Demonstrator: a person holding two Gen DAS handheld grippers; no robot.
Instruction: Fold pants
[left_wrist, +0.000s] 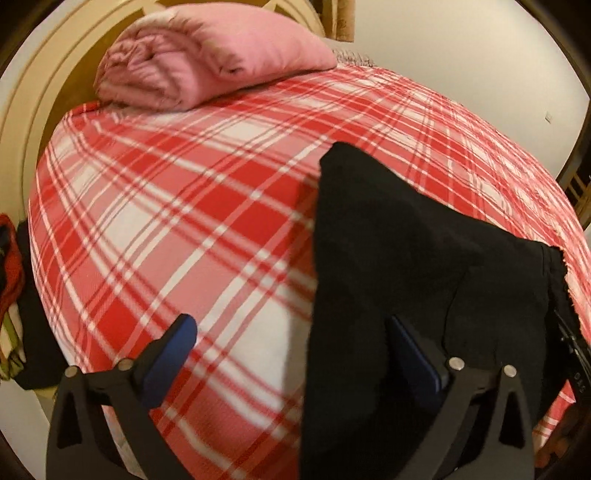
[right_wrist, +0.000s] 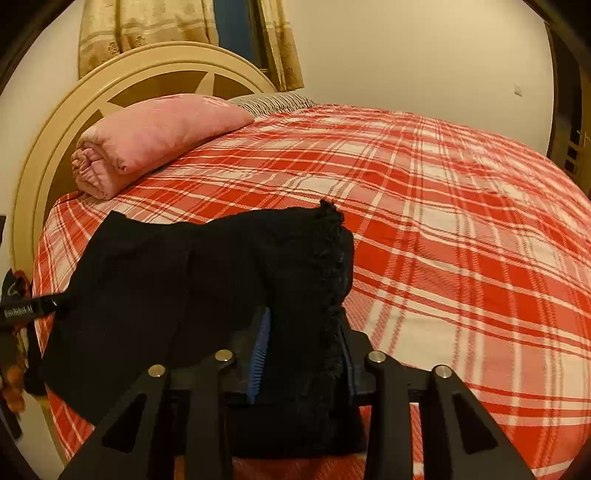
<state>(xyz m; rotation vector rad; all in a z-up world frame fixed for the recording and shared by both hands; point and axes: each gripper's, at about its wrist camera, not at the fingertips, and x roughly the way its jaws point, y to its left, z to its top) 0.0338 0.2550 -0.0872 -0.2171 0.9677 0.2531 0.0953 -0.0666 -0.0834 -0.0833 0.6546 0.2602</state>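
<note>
Pants (right_wrist: 177, 280): black cloth, lifted over the near part of the bed, hanging between my two grippers. The far edge is raised and the cloth falls toward me, so I judge it is being carried, not yet laid flat.

Right gripper (right_wrist: 304, 343): clenched on a thick bunch of the pants, with the frayed hem edge standing up just beside the right finger. I hold it there because this edge gives a firm end to pull the cloth straight.

Left gripper (left_wrist: 291, 350): its fingers stand wide apart. The left finger (left_wrist: 173, 347) is bare over the bedspread, and the pants drape over the right finger. I cannot see any pinch, so I read it as released, only supporting the cloth from below.

Bed (right_wrist: 461, 236): red and white checked bedspread, smooth, with much free room to the right and far side. I think this is the place to spread the pants.

Pink blanket (right_wrist: 155, 140): rolled, lying far left by the headboard (right_wrist: 48, 147), well apart from the pants.

Stage: early, in my judgement; no neat fold is visible.

Risk: with only one firm grip, the cloth may slide off the left finger.
</note>
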